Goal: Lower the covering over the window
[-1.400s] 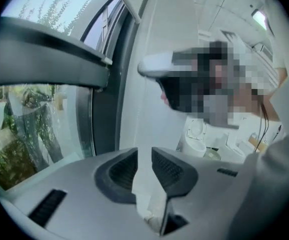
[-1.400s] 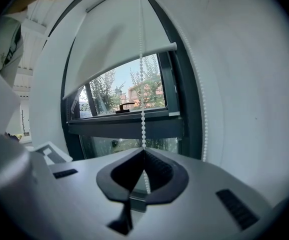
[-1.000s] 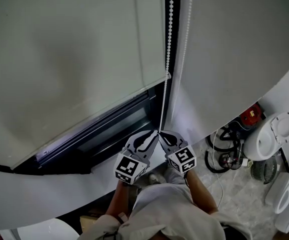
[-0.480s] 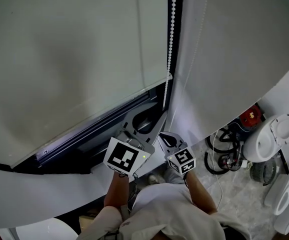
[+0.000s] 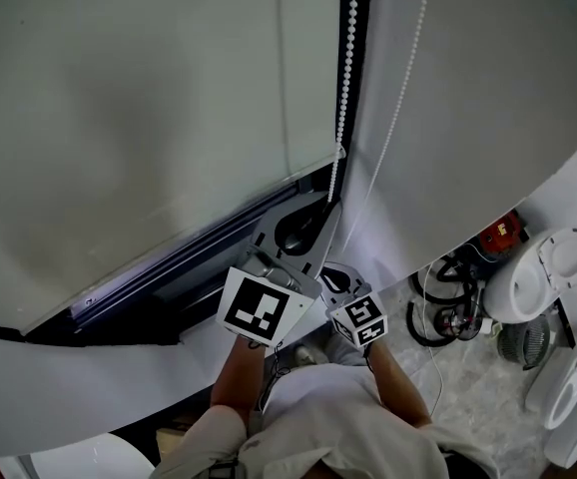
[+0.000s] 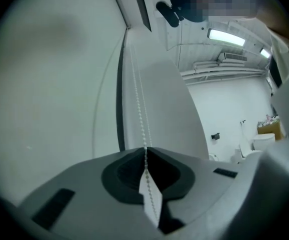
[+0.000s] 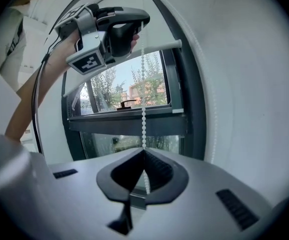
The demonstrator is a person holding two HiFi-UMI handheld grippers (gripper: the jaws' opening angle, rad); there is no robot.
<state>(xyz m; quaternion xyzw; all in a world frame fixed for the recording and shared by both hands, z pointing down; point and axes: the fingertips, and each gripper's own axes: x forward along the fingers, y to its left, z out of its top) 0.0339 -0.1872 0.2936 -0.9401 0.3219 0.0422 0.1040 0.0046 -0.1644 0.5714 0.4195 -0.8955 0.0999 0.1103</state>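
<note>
Both grippers clamped on the blind's bead chain, left above right.

Right gripper sat lowest, jaws closed on the bead chain. Left gripper was higher on the same strand. Its jaws had just been closing and were pinched on the beads, with the chain running straight up from the tips. The strand hung just beside the right end of the bottom rail, close to the dark window frame. The return strand lay apart to the right against bare wall. The roller blind covered most of the opening, with a band of glass exposed under the rail. There was free room along the chain above the left gripper. Cables sat on the floor far right, well apart.
</note>
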